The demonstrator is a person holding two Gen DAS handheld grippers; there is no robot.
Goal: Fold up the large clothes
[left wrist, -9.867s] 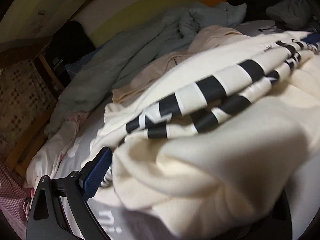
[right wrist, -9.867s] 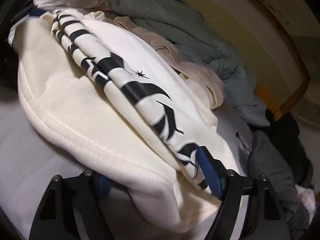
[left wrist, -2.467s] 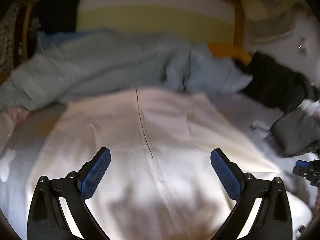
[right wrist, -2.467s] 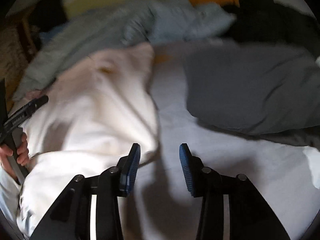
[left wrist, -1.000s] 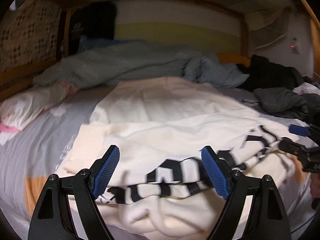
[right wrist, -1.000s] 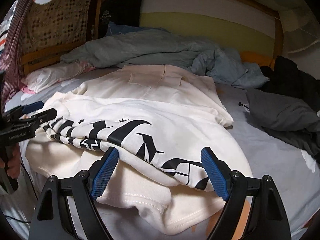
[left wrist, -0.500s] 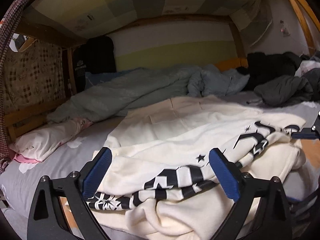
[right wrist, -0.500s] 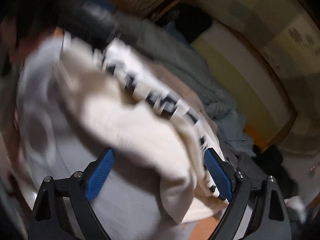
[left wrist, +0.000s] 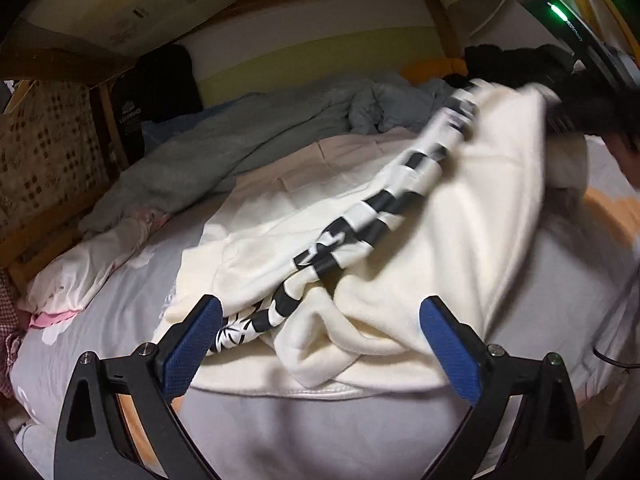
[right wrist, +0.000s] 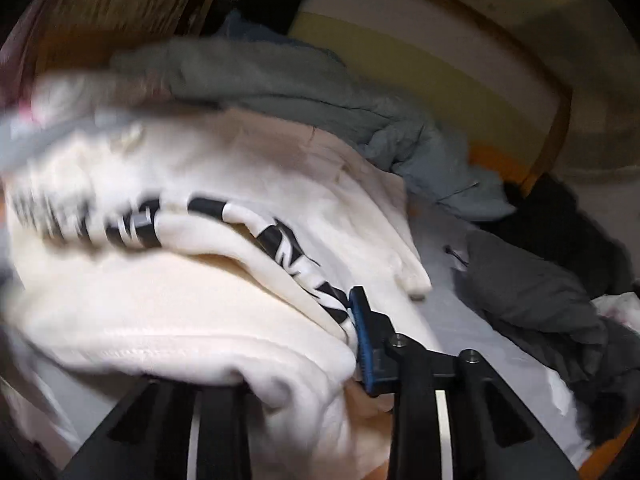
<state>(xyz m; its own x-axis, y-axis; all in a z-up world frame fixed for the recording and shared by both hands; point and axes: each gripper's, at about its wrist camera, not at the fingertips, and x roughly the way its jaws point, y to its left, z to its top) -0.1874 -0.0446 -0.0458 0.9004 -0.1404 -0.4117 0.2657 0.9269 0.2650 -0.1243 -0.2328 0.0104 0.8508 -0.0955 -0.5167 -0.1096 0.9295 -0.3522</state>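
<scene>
Left wrist view: left gripper [left wrist: 320, 344] hangs with jaws spread wide, grasping nothing, just short of the cream sweatshirt [left wrist: 460, 240] heaped on the bed [left wrist: 100, 320]. Black lettering runs from 7 toward 1 o'clock. Right wrist view, blurred: right gripper [right wrist: 304, 356] has its jaws clenched on the sweatshirt's thick hem at 6 o'clock; one blue pad [right wrist: 366, 340] shows, the other is buried in cloth. Grey quilt [left wrist: 224, 152] lies at 11 o'clock. Risk, as I judge it: only one end is pinched, so a pull could drag the bunched layers askew, or the bulky fold could slip free.
</scene>
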